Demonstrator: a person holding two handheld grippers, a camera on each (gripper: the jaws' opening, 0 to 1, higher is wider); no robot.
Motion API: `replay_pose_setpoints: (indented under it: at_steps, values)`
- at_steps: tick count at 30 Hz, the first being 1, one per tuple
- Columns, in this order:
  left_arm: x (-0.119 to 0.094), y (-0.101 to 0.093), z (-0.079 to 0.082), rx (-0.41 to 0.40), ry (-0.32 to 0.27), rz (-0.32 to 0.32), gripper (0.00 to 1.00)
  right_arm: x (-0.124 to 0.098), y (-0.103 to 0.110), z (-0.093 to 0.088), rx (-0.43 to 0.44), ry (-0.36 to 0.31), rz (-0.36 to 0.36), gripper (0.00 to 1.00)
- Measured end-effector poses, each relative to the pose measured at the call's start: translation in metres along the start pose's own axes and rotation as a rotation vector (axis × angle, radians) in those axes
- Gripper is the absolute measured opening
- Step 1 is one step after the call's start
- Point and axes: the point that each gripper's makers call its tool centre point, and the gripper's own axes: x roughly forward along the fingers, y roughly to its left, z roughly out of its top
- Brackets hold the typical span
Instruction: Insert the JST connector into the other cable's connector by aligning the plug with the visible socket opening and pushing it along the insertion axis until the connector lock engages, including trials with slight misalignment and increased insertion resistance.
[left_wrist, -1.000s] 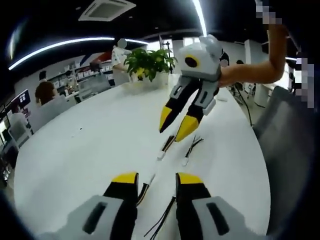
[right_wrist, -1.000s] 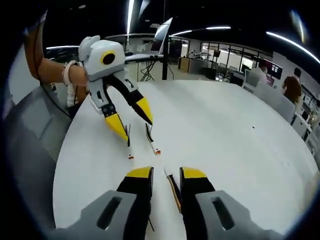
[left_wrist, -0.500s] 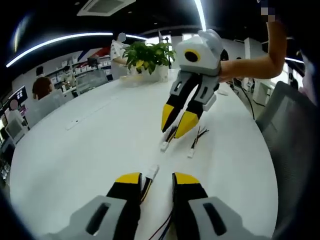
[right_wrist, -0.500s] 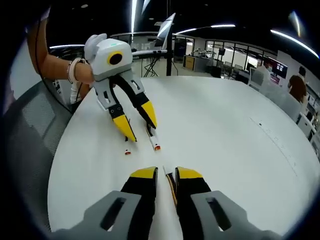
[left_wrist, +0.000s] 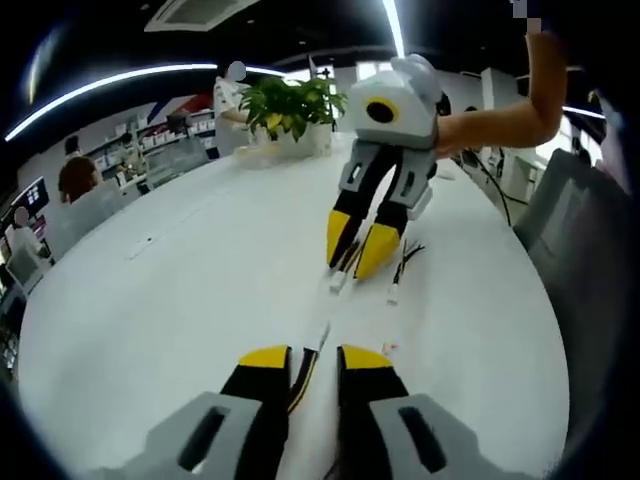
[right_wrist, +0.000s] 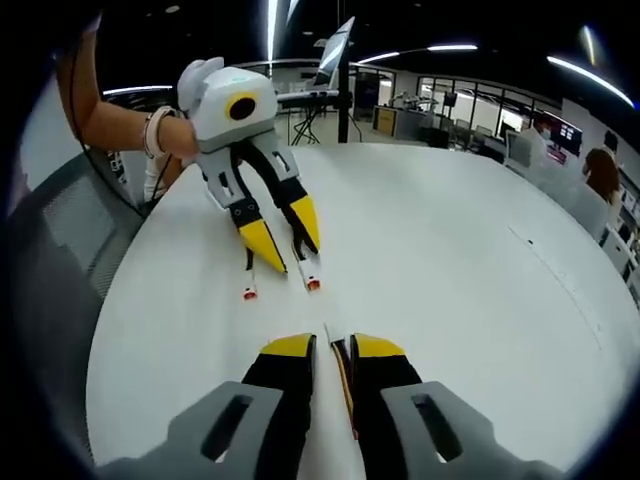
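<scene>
In the left gripper view my left gripper (left_wrist: 315, 358) straddles a thin cable (left_wrist: 300, 372) that lies on the white table (left_wrist: 180, 300). Its white connector (left_wrist: 319, 335) pokes out ahead of the tips, and the jaws stand close but apart. Opposite it, my right gripper (left_wrist: 358, 243) is shut on a second cable whose white connector (left_wrist: 337, 283) points back at the first. In the right gripper view my right gripper (right_wrist: 332, 347) pinches its cable (right_wrist: 343, 372), with the connector (right_wrist: 328, 330) just ahead. The left gripper (right_wrist: 287, 238) hovers over a red-tipped connector (right_wrist: 312, 285).
A third loose cable (left_wrist: 397, 280) lies beside the right gripper, and its connector (right_wrist: 248, 293) lies left of the others. A potted plant (left_wrist: 285, 105) stands at the table's far end. A grey chair (left_wrist: 590, 260) sits at the table's edge. A person's forearm (left_wrist: 500, 120) holds the right gripper.
Both grippers have drawn nearer each other and lower over the table. The left jaws have narrowed around their cable. The right jaws closed on theirs about half a second ago and stay so.
</scene>
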Motion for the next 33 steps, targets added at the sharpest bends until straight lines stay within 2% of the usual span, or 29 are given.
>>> replay_pose_setpoints:
  at_steps: [4,13,16,33]
  values:
    - [0.002,-0.003,0.006,-0.038,-0.037,-0.026,0.09,0.002,-0.003,-0.002,-0.001,0.001,-0.001,0.11]
    - [0.008,-0.009,0.008,-0.002,-0.037,-0.048,0.07,0.002,-0.003,-0.004,0.004,0.003,0.018,0.09]
    - [0.009,-0.012,0.011,-0.038,-0.059,-0.064,0.02,0.003,-0.002,-0.006,0.003,0.008,0.026,0.09]
    - [0.013,-0.015,0.009,0.014,-0.058,-0.091,0.02,0.004,-0.003,-0.005,-0.006,-0.011,0.050,0.05]
